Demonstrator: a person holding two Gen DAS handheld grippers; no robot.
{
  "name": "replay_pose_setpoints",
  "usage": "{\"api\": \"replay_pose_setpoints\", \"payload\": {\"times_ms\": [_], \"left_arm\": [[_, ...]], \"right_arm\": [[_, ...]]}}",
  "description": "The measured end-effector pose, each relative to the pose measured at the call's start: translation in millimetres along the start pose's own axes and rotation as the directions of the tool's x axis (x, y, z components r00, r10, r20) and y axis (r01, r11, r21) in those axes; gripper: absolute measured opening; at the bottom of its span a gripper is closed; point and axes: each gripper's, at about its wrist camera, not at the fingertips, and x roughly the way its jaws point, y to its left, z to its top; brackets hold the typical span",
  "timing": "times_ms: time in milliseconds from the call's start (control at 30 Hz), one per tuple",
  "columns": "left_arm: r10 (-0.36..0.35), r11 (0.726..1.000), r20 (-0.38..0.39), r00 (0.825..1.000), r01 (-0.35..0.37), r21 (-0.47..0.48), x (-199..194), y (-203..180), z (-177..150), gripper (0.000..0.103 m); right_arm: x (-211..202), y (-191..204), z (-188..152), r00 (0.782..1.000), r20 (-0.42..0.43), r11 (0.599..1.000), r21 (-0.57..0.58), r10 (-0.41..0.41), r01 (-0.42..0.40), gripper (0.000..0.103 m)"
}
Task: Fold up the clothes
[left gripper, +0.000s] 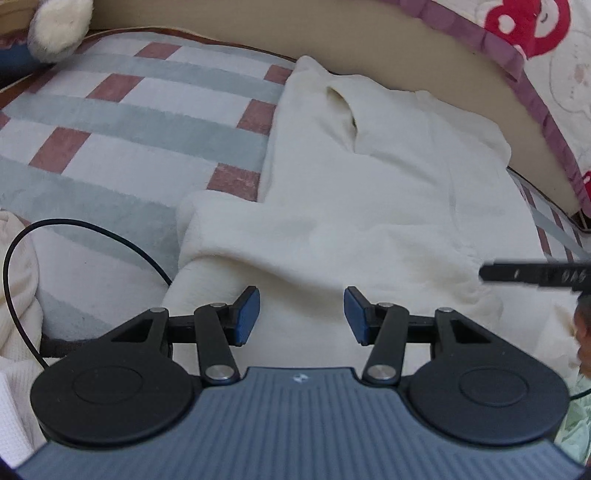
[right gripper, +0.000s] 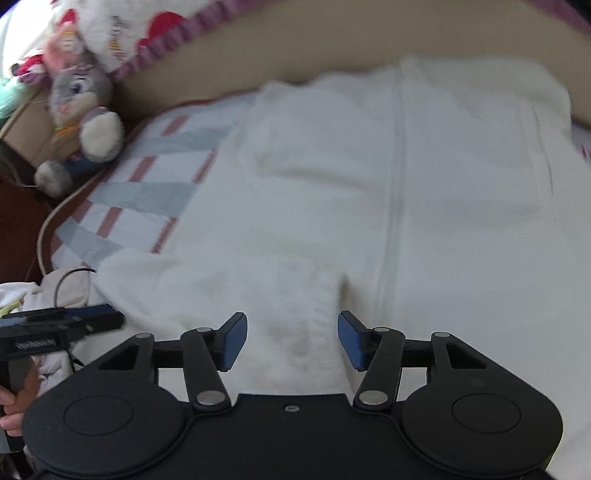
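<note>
A cream fleece garment (left gripper: 369, 206) lies spread on the checked bed cover (left gripper: 122, 122), with a folded part pointing left near its front edge. My left gripper (left gripper: 301, 314) hovers over the garment's near edge, its blue pads apart and nothing pinched between them. From the right wrist, the same garment (right gripper: 406, 184) fills the view. My right gripper (right gripper: 291, 339) stands open over a fleece strip (right gripper: 295, 314) that runs between the pads without being pressed. The other gripper's black finger (left gripper: 535, 275) shows at the right edge of the left wrist view.
A grey plush rabbit (right gripper: 81, 107) sits at the bed's far left corner. A beige bolster (left gripper: 406, 51) and a pillow with red print (left gripper: 528, 22) border the far side. A black cable (left gripper: 92, 236) loops over the cover. More white knitted cloth (left gripper: 18, 295) lies at left.
</note>
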Motion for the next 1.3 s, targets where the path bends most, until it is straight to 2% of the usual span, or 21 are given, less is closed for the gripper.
{"api": "replay_pose_setpoints", "payload": {"times_ms": [100,200,233,267,367,467,533,633,767,867,900,967,1067,1133,1167,1200,1233,1300], "left_arm": [[0.001,1.0,-0.003,1.0,-0.001,-0.019,1,0,-3,0.05],[-0.028,0.999,-0.038,0.999,0.026,-0.044,11,-3,-8,0.05],[-0.025,0.999,-0.045,0.999,0.024,-0.04,13,-5,-9,0.05],[-0.016,0.999,-0.05,0.999,0.015,-0.033,14,-6,-10,0.05],[-0.013,0.999,-0.053,0.998,0.011,-0.036,11,-6,-10,0.05],[-0.005,0.999,-0.068,0.998,0.002,-0.051,10,-4,-11,0.05],[0.014,0.998,-0.089,0.996,-0.019,-0.053,12,-6,-15,0.05],[0.016,0.999,-0.107,0.994,-0.02,-0.039,13,-8,-20,0.05],[0.051,0.998,-0.056,0.997,-0.054,-0.046,-3,0,-21,0.05],[0.084,0.994,-0.008,0.996,-0.084,-0.065,-20,12,-22,0.055],[0.095,0.993,0.005,0.995,-0.094,-0.072,-25,17,-23,0.056],[0.099,0.992,0.008,0.995,-0.098,-0.08,-29,27,-26,0.057],[0.014,0.995,-0.084,0.996,-0.022,-0.095,-15,30,-32,0.059],[-0.027,0.994,-0.132,0.991,0.013,-0.104,-2,27,-38,0.06],[-0.019,0.995,-0.139,0.99,0.005,-0.101,4,24,-40,0.058],[0.012,0.997,-0.131,0.991,-0.022,-0.08,9,21,-43,0.042],[0.037,0.998,-0.117,0.992,-0.043,-0.051,11,18,-43,0.016],[0.041,0.999,-0.099,0.994,-0.044,-0.025,6,13,-40,0.009]], "right_arm": [[16,-11,-9,0.998,-0.059,0.999,0.043,-0.011,0.013,0.06],[26,-11,-16,0.996,-0.076,0.994,0.096,-0.044,0.051,0.061],[25,-6,-19,0.998,-0.052,0.997,0.06,-0.047,0.051,0.056],[22,0,-22,0.999,-0.023,0.999,0.005,-0.047,0.048,0.024],[-10,12,-24,0.994,0.108,0.993,-0.106,-0.035,0.046,0.024],[-49,11,-26,0.977,0.184,0.983,-0.131,-0.104,0.13,0.024],[-62,5,-27,0.965,0.191,0.976,-0.084,-0.182,0.201,0.024],[-64,-4,-30,0.96,0.174,0.971,-0.052,-0.221,0.233,0.024],[-61,-3,-30,0.952,0.166,0.96,-0.069,-0.258,0.272,0.024],[-68,5,-26,0.936,0.2,0.943,-0.104,-0.291,0.316,0.024],[-70,7,-25,0.924,0.212,0.93,-0.118,-0.318,0.348,0.024],[-72,3,-23,0.911,0.221,0.919,-0.11,-0.349,0.378,0.024],[-65,-9,-24,0.935,0.19,0.948,-0.051,-0.301,0.315,0.024],[-56,-8,-27,0.94,0.177,0.951,-0.05,-0.292,0.305,0.024],[-55,-6,-28,0.94,0.181,0.951,-0.06,-0.288,0.303,0.024],[-54,-4,-28,0.94,0.186,0.951,-0.07,-0.284,0.302,0.024],[-53,-1,-29,0.941,0.191,0.951,-0.081,-0.281,0.3,0.025],[-54,2,-29,0.94,0.205,0.951,-0.092,-0.273,0.296,0.024]]}}
